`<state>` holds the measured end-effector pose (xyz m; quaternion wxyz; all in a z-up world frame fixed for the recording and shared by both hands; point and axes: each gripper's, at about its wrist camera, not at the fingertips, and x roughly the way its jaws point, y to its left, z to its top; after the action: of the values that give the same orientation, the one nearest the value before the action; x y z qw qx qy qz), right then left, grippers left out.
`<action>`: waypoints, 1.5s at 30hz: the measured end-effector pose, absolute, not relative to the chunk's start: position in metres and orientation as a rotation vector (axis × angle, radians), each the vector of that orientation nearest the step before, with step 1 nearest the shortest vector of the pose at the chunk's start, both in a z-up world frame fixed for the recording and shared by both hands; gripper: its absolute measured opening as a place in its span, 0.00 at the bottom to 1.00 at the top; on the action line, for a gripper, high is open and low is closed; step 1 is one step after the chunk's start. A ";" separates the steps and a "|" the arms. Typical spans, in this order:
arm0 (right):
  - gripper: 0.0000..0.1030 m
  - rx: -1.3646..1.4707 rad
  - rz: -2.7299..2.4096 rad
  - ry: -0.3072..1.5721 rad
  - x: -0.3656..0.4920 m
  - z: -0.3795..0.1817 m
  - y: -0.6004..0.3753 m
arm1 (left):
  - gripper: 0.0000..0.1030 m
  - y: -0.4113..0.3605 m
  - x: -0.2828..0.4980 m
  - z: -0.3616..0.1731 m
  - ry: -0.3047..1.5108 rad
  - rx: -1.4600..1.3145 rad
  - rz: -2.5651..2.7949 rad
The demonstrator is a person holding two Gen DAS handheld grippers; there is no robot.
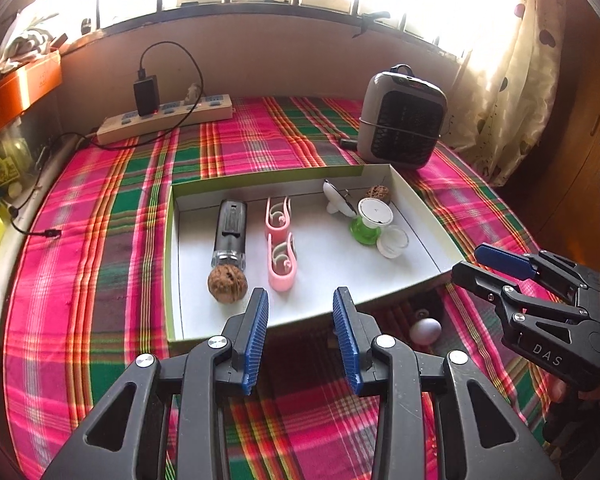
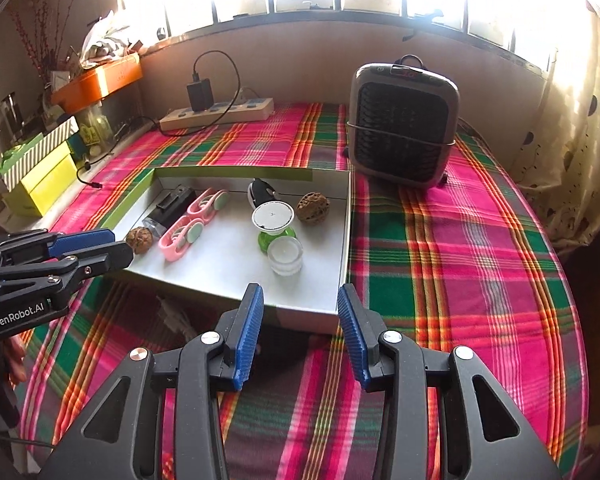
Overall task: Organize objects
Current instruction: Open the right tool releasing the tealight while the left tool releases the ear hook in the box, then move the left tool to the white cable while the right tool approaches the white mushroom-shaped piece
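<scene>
So there's a shallow white cardboard tray with a green rim [image 1: 416, 196] sitting on a surface covered in a pink, green and orange plaid cloth [image 2: 460, 264]. Inside it: a dark grey cylindrical gadget [image 1: 231, 228] with a brown wrinkly walnut [image 1: 227, 283] touching its near end, 2 pink plastic clips [image 1: 280, 242] end to end just beside them, then a green-and-white spool [image 1: 368, 220], a clear little round pot [image 1: 393, 241], a black-and-white object [image 1: 337, 200] I can't make out, and a 2nd walnut [image 1: 378, 193] in the far corner. A white egg [image 1: 425, 330] lies on the cloth outside the tray's near wall. The left tool [image 1: 300, 314] and right tool [image 2: 300, 308] both hang above the near edge, jaws apart, holding nothing. A grey fan heater [image 2: 404, 120] stands behind the tray.
</scene>
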<state>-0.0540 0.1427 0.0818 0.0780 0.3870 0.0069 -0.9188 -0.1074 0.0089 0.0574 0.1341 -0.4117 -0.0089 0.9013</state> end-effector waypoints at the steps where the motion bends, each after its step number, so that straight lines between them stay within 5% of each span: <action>1: 0.39 1.151 -2.747 0.012 -0.050 0.082 0.143 | 0.31 0.009 -0.104 0.057 -0.022 -1.197 2.611; 31: 0.48 1.251 -2.604 0.053 -0.049 0.039 0.121 | 0.31 0.024 -0.091 0.024 -0.131 -1.354 2.553; 36: 0.34 1.242 -2.591 0.057 -0.047 0.040 0.122 | 0.31 0.026 -0.091 0.021 -0.151 -1.365 2.546; 45: 0.23 1.190 -2.514 0.080 -0.043 0.043 0.110 | 0.31 0.021 -0.089 0.021 -0.180 -1.375 2.554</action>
<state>-0.0431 0.1104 0.0430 0.1787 0.4208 0.0282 -0.8889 -0.0894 0.0212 0.0210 0.1173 -0.4700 -0.0615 0.8727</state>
